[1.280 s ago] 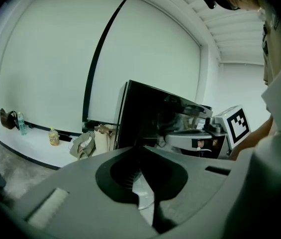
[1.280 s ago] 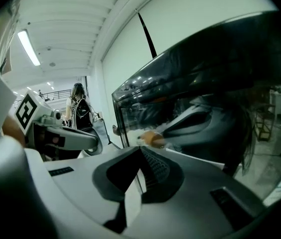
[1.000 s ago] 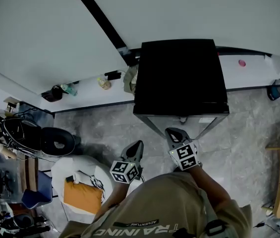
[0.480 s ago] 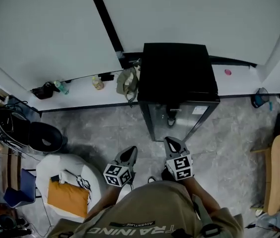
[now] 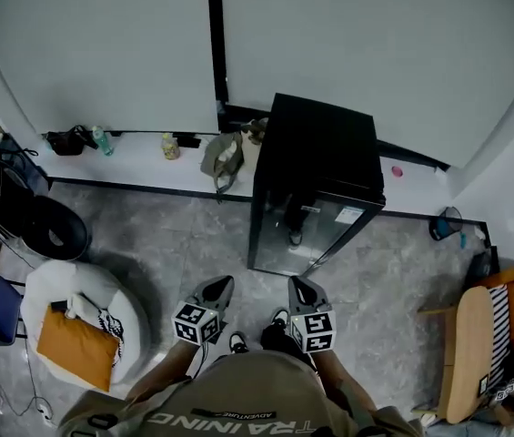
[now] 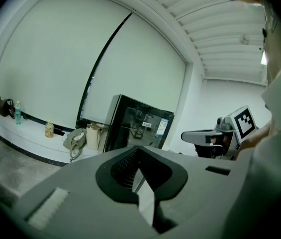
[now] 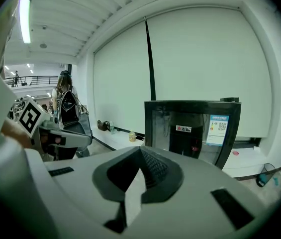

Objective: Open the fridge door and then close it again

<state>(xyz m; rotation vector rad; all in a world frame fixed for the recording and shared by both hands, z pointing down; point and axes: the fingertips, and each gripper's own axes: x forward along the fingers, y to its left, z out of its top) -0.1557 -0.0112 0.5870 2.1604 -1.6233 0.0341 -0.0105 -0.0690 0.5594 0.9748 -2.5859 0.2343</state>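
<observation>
A black fridge [image 5: 320, 167] with a glass door [image 5: 300, 232] stands against the white wall, and its door looks closed. It also shows in the left gripper view as the fridge [image 6: 139, 124] and in the right gripper view as the fridge [image 7: 194, 129]. My left gripper [image 5: 219, 287] and right gripper [image 5: 297, 286] hover side by side above the floor, a good step short of the door. Both are shut with nothing in them. The left gripper [image 6: 140, 149] and the right gripper [image 7: 140, 150] each show jaws pressed together at the tip.
A khaki bag [image 5: 222, 158] leans on the fridge's left side, on a white ledge [image 5: 138, 164] with bottles [image 5: 169, 146]. A white beanbag [image 5: 102, 299] with an orange cushion [image 5: 73, 346] lies left. A black chair [image 5: 43, 228] stands farther left and a wooden chair [image 5: 473, 353] at the right.
The person has stepped back from the fridge, so it now stands farther from both grippers. Both grippers stayed shut and empty, held close to the body.
</observation>
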